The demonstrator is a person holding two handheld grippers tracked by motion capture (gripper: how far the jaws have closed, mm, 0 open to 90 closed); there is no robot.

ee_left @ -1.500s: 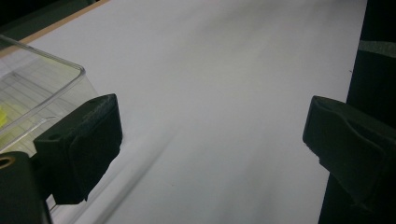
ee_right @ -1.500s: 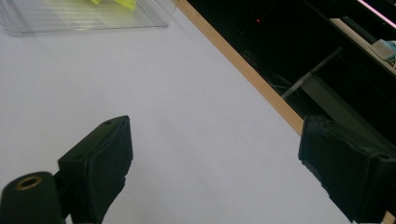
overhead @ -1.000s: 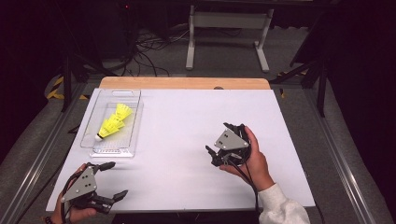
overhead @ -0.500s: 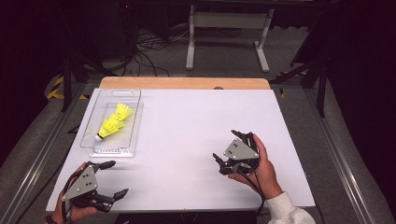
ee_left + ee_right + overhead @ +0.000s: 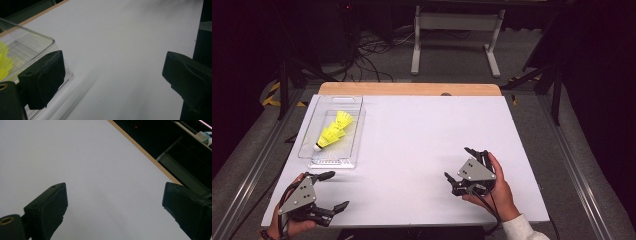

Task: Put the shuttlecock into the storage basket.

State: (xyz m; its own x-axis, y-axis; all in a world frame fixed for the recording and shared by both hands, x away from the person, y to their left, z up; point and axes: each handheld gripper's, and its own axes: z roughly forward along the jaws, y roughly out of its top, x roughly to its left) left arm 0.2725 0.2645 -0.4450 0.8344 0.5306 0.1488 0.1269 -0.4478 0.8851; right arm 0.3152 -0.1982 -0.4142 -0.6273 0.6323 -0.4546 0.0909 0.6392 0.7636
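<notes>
The white surface (image 5: 422,145) spreads wide under your hands, with a strip of bare wood along its far edge. On its far left part lies the clear tray (image 5: 353,142), a long rectangle whose long side runs from your side toward the far edge. Inside it lie the yellow shuttlecocks (image 5: 333,134), nested one into the other in a row. Their long axis runs on a slant: the white cork tip points toward you and to the left, and the feather skirts open toward the far right corner of the tray.

Your left tongs (image 5: 331,190) are at the near left corner of the surface, just on your side of the tray's near end, jaws spread wide and holding nothing. In the left gripper view, the tray's near corner (image 5: 47,41) sits close behind one jaw, with a bit of yellow at the picture's left edge.

Your right tongs (image 5: 458,165) are on the near right part of the surface, well apart from the tray, jaws likewise spread and empty. In the right gripper view they look across bare white toward the wooden edge.

Nothing lies on the surface between either pair of tongs and the tray.
</notes>
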